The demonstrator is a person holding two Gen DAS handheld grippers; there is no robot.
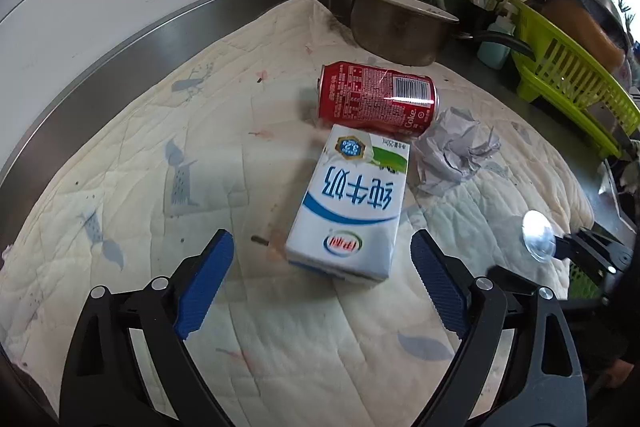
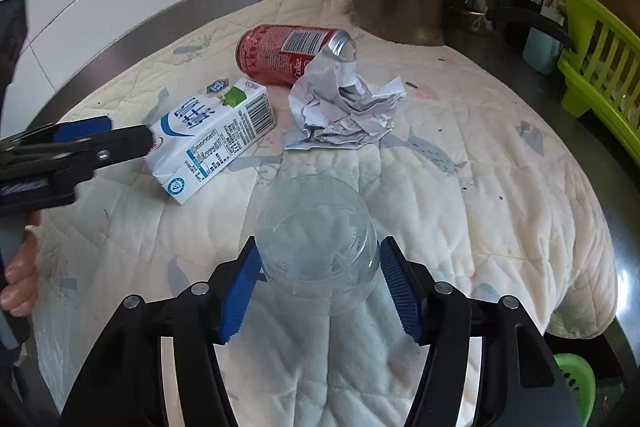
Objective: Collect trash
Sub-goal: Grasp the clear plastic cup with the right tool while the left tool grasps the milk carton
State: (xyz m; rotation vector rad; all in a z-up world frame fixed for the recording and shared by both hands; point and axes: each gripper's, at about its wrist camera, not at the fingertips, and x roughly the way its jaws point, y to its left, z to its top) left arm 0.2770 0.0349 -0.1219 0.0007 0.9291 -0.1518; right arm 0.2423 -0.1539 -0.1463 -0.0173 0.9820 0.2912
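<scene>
Left gripper (image 1: 322,263) was spread wide, its blue pads (image 1: 208,279) on either side of the near end of the milk carton (image 1: 352,203) but not touching it; the carton lay flat on the quilted cloth (image 1: 160,155), long axis running away from the claw. Beyond the carton's far end, and touching or nearly touching it, the red cola can (image 1: 376,99) lay on its side, crosswise to the claw. Crumpled paper (image 1: 452,151) sat ahead and to the right of the left claw, just beside the carton's far right corner and the can's end. Right gripper (image 2: 320,263) pinched a clear plastic cup (image 2: 316,243) between its blue pads (image 2: 240,287), the cup's base pointing forward away from the claw and its walls against both pads. From the right wrist view, the carton (image 2: 212,135) lay ahead and to the left of the right claw, the paper (image 2: 344,111) straight ahead beyond the cup, the can (image 2: 288,53) behind the paper. The left gripper (image 2: 104,137) showed at the left edge of that view, beside the carton's end. A metal pot (image 1: 400,23) stood beyond the can; a green dish rack (image 1: 572,83) far right.
</scene>
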